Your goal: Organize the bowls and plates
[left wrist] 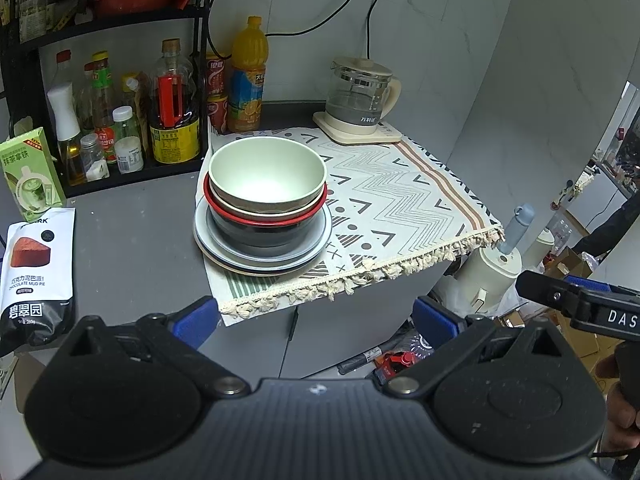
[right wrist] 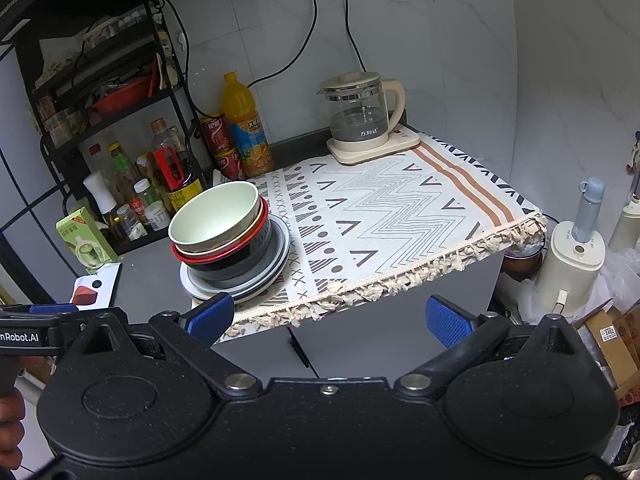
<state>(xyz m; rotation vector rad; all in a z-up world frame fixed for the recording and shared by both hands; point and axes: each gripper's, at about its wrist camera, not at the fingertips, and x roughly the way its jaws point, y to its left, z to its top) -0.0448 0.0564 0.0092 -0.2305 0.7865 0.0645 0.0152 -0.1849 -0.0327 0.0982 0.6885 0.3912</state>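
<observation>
Closest in, both grippers hang off the front edge of the counter (left wrist: 132, 240) with nothing in them. The left gripper (left wrist: 316, 322) has its jaws spread wide and released, and the right gripper (right wrist: 334, 320) is the same, blue pads well apart.

Just past them the patterned cloth (left wrist: 400, 200) drapes its fringe over the counter edge. All the dishes are in one pile at the cloth's near left corner: stacked plates (left wrist: 262, 254) at the bottom, then a black bowl with a red rim (left wrist: 260, 232), then a tan bowl, and a pale green bowl (left wrist: 267, 174) nested on top. From the right wrist view the pile (right wrist: 232, 236) leans a bit.

Left of the stack, a snack pouch (left wrist: 36, 276) and a green carton (left wrist: 32, 172) sit on bare counter. Further back there's a rack of sauce bottles (left wrist: 120, 120), an orange juice bottle (left wrist: 248, 76), and a glass kettle (left wrist: 362, 94) on its base at the cloth's far edge.
</observation>
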